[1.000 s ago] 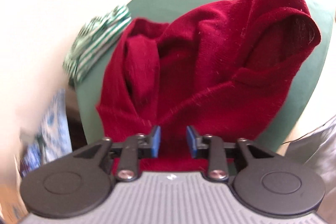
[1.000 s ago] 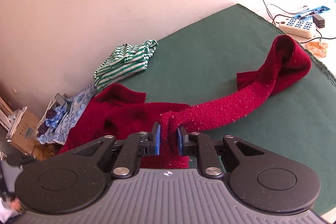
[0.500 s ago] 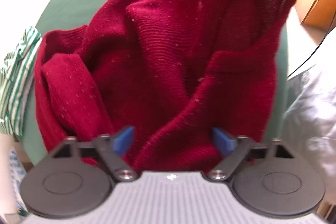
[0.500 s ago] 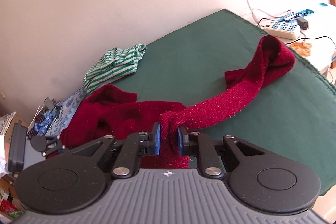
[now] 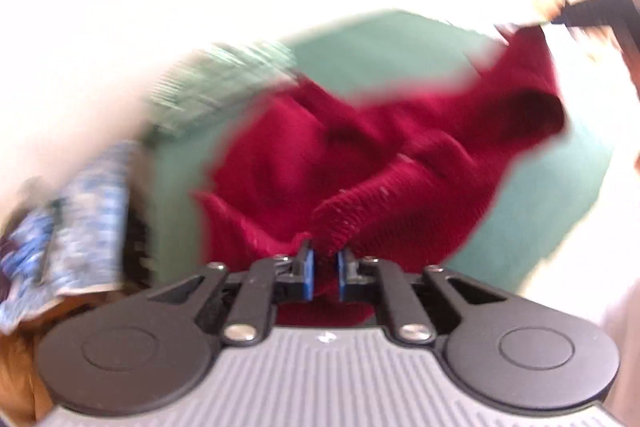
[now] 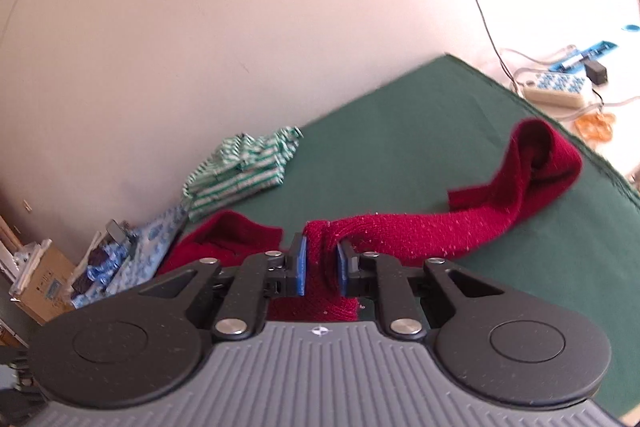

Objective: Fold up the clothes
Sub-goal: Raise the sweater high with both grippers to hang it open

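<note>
1. Red sweater [image 6: 400, 227] lies partly on the green bench [image 6: 400, 131], one sleeve running off to the right and looping back on itself near the bench's far edge.
2. Right gripper [image 6: 322, 269] has its jaws narrow, the blue pads pressing a bunched fold of the sweater where the sleeve meets the body.
3. In the left wrist view, which is blurred, the red sweater [image 5: 360, 155] is spread in rumpled folds over the green bench [image 5: 384, 51], with its far corner drawn up toward the top right.
4. Left gripper [image 5: 323, 273] has just been closing its jaws; they now stand narrow with a ribbed edge of the sweater caught between the blue pads.
5. A green-and-white striped garment [image 6: 244, 169] lies folded on the bench by the wall, apart from the sweater; it shows as a smear in the left view [image 5: 216, 83].
6. A blue patterned cloth [image 6: 148, 243] sits off the bench's left end, beside a cardboard box [image 6: 44, 283].
7. A power strip [image 6: 556, 87] with cables lies beyond the bench's far right edge.
</note>
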`<state>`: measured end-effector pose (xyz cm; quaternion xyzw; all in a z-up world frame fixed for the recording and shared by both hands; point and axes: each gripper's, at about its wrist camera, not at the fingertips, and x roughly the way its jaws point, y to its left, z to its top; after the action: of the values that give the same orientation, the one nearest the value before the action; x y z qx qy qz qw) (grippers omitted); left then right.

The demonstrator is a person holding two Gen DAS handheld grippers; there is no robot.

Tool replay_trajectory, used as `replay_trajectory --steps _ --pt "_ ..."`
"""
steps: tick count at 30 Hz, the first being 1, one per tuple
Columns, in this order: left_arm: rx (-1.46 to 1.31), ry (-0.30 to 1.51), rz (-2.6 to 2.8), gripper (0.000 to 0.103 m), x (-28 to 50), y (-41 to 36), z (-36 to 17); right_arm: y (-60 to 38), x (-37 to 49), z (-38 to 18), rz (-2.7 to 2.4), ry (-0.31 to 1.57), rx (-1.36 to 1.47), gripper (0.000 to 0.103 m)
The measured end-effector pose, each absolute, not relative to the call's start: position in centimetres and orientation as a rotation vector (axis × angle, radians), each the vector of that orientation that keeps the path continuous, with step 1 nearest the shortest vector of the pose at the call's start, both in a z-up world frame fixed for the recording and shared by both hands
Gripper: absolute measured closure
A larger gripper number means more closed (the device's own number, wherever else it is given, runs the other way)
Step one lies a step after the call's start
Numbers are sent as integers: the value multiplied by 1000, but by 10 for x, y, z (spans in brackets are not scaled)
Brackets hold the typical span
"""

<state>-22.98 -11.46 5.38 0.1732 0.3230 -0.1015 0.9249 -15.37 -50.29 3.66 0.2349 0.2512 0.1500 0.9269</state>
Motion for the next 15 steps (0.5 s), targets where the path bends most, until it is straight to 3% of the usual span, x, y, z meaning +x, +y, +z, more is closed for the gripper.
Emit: replay_trajectory --steps 4,11,15 --pt "241 395 31 94 -235 -97 133 -509 -141 87 420 348 530 88" --pt "285 -23 214 93 -248 -119 295 -517 -138 256 563 -73 544 88" --pt "294 -135 279 93 -250 -140 369 -517 -160 333 601 -246 491 88"
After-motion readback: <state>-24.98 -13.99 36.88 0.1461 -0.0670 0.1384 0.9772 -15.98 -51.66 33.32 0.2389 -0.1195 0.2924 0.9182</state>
